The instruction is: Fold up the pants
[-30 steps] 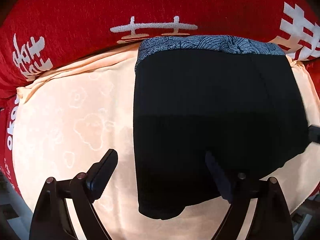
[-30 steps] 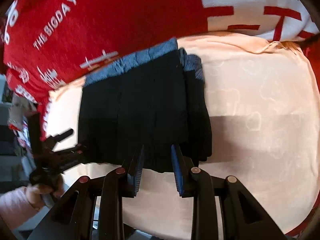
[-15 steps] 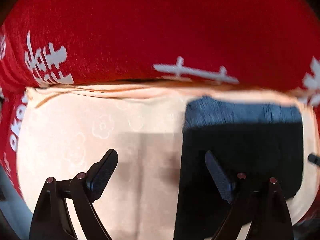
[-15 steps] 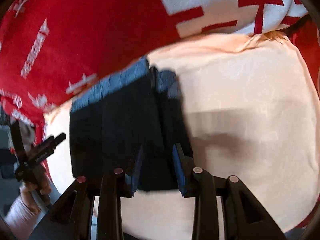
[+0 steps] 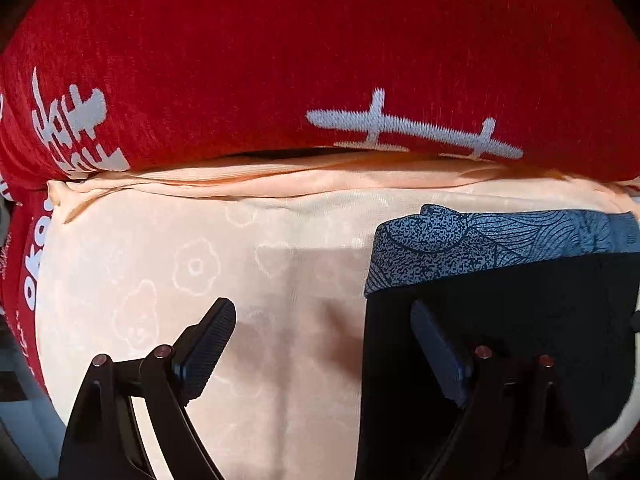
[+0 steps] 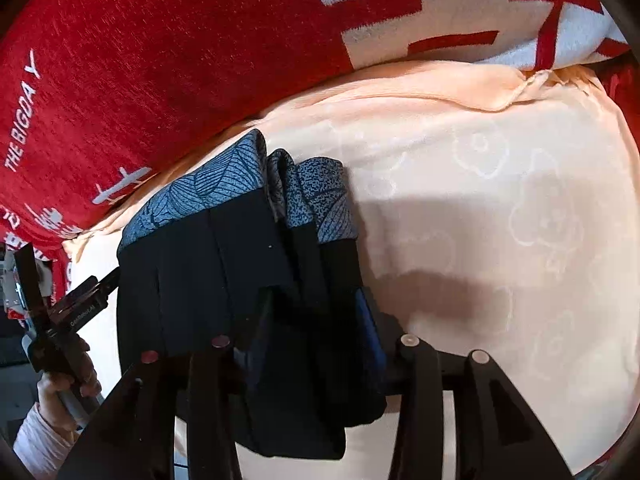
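Note:
The pants (image 5: pixel 520 320) are black with a blue patterned waistband (image 5: pixel 480 244), folded into a narrow stack on a peach cloth (image 5: pixel 200 280). In the left wrist view they lie at the right. My left gripper (image 5: pixel 320 340) is open and empty, its right finger over the pants' left edge. In the right wrist view the folded pants (image 6: pixel 224 280) sit at centre left. My right gripper (image 6: pixel 316 320) is around the stack's right layers, jaws partly closed; whether it pinches them I cannot tell. The left gripper also shows in the right wrist view (image 6: pixel 108 284), at the pants' left edge.
A red blanket (image 5: pixel 280 60) with white characters lies behind the peach cloth. A white and red patterned part (image 6: pixel 460 12) lies at the back right. The person's hand (image 6: pixel 60 392) holds the left gripper at the lower left of the right wrist view.
The left gripper has moved left, so the pants went from centre to the right of its view. The right gripper has moved forward onto the stack's right side.

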`<control>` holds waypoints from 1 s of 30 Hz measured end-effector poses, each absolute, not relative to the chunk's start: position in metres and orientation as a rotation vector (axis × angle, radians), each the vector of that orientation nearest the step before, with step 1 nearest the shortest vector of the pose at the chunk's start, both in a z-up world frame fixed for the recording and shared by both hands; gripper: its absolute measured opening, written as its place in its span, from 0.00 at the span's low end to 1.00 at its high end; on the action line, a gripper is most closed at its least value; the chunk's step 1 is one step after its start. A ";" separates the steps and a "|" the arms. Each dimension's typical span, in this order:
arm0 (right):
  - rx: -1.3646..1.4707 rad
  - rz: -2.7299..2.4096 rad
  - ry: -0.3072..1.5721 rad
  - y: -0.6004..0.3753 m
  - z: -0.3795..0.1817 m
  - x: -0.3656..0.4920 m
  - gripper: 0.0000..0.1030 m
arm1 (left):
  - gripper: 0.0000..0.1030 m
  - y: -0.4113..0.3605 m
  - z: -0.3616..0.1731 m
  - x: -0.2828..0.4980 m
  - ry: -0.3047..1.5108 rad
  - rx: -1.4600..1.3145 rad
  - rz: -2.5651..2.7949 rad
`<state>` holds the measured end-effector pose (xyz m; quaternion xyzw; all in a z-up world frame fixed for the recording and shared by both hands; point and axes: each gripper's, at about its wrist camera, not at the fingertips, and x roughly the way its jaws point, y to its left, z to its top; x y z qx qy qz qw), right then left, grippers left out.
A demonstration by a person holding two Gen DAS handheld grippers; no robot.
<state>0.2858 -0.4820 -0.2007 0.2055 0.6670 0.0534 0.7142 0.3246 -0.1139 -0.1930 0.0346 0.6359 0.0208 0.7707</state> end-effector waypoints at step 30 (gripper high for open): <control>0.620 0.274 1.453 -0.512 -0.205 0.254 0.76 | 0.88 -0.103 -0.176 0.306 1.467 0.017 -0.126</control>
